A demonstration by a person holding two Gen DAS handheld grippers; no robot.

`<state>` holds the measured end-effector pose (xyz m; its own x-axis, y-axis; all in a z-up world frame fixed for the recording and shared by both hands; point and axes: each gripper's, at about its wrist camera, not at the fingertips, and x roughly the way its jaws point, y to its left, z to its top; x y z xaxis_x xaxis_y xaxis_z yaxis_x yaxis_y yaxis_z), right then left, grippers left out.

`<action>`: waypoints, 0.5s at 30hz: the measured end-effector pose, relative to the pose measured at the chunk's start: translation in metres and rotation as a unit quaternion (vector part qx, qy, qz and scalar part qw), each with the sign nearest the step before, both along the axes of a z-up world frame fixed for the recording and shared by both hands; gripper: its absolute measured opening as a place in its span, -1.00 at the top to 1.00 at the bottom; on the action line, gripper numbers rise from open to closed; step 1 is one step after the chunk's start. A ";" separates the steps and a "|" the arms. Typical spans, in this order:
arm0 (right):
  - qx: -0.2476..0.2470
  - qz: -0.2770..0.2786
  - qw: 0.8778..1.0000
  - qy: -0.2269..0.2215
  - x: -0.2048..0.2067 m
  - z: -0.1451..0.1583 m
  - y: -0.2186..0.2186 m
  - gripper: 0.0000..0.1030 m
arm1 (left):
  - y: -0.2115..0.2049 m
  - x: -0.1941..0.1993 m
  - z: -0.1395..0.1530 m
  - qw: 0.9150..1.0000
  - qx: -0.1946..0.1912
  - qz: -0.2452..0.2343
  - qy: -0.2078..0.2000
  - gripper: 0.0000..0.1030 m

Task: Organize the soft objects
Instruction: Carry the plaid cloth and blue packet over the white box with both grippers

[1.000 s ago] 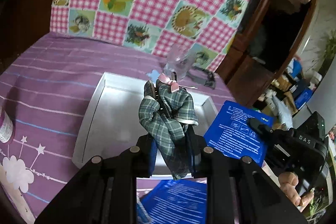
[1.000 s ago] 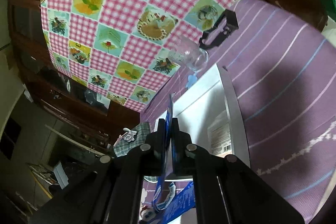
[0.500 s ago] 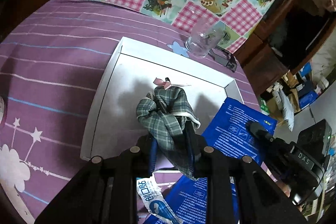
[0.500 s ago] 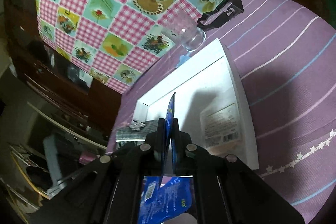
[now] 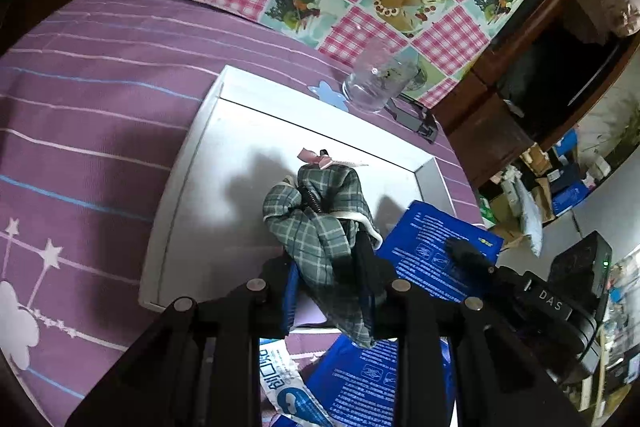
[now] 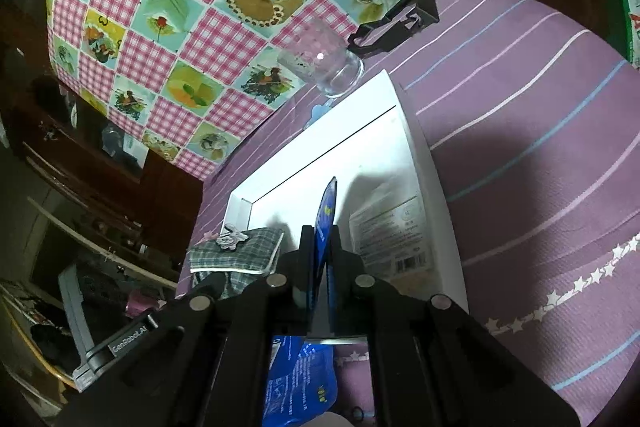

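A green plaid pouch (image 5: 316, 227) with a pink bow hangs over the white tray (image 5: 200, 167). My left gripper (image 5: 328, 263) still pinches its lower part, and the jaws are opening with the cloth between them. In the right wrist view the pouch (image 6: 240, 251) sits at the tray's near left corner. My right gripper (image 6: 321, 233) is shut on a flat blue packet (image 6: 326, 203), seen edge-on and standing upright above the tray (image 6: 436, 187). The left wrist view shows that packet (image 5: 436, 255) flat-on at the tray's right corner, with the right gripper (image 5: 464, 253) on it.
A clear glass (image 5: 372, 87) and a black clip (image 5: 416, 115) stand behind the tray on the purple striped cloth (image 5: 100, 107). A printed label (image 6: 388, 235) lies inside the tray. Another blue packet (image 5: 372, 379) and a white sachet (image 5: 280, 383) lie below my left gripper. Dark wooden furniture borders the right.
Both grippers have come down toward the tray, carrying the pouch and the blue packet. The tray now fills more of both views, and the pouch hangs lower over it.
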<state>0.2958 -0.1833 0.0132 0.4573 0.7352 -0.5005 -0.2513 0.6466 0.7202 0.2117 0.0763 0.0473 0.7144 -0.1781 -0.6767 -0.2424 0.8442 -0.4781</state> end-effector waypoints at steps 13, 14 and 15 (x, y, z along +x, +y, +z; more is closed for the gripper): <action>0.006 -0.051 0.999 0.009 0.003 0.000 -0.010 0.82 | 0.026 -0.010 -0.008 0.995 -0.072 0.071 -0.017 0.53; 0.000 -0.037 0.999 0.021 0.005 -0.001 -0.006 0.80 | 0.023 -0.009 -0.007 0.995 -0.067 0.066 -0.016 0.47; -0.008 -0.032 0.999 0.023 0.005 0.000 -0.005 0.66 | 0.019 -0.008 -0.006 0.997 -0.056 0.059 -0.014 0.42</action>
